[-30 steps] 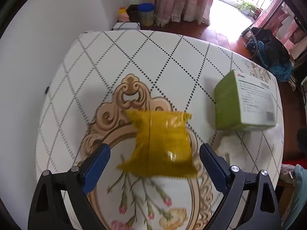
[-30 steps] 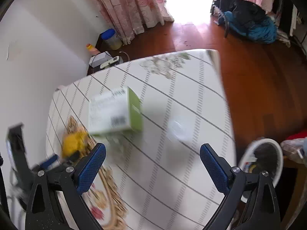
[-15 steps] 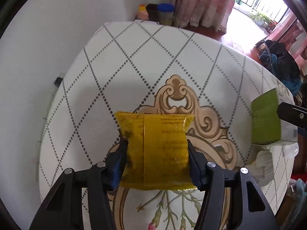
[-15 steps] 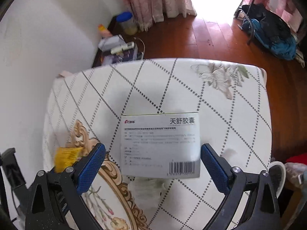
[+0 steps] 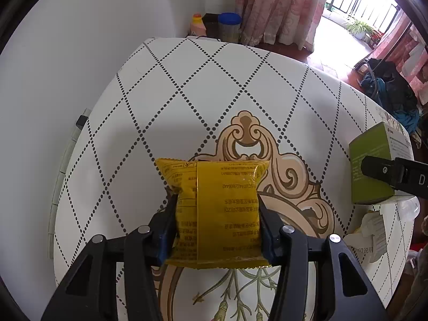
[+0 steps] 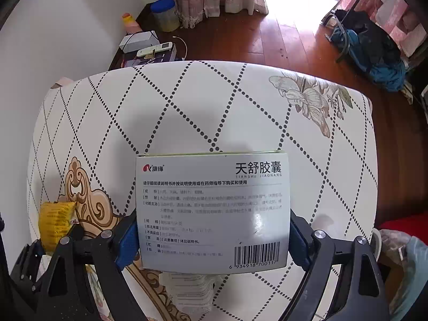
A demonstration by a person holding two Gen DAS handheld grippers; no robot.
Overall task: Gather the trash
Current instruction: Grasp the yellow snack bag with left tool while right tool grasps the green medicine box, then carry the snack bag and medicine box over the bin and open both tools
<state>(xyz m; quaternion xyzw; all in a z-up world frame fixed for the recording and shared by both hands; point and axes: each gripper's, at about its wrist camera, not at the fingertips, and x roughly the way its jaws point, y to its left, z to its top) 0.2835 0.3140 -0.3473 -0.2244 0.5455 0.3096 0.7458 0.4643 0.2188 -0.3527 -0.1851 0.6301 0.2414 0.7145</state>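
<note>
My left gripper (image 5: 215, 224) is shut on a yellow snack packet (image 5: 216, 208), holding it by both sides just above the patterned table. The packet also shows at the far left of the right wrist view (image 6: 54, 222). My right gripper (image 6: 212, 235) is shut on a white and green medicine box (image 6: 212, 211), gripping its two short sides. The box shows at the right edge of the left wrist view (image 5: 371, 165), with the right gripper's black finger across it.
The white table (image 6: 187, 112) has dotted diamond lines and a gold floral ornament. Crumpled white paper (image 5: 374, 230) and a clear plastic piece lie under the box. Beyond the far edge are jars (image 6: 164, 13), a remote and a wooden floor with clothes (image 6: 374, 50).
Both grippers closed: the left on the yellow packet, the right on the medicine box. Both views moved in closer over the table.
</note>
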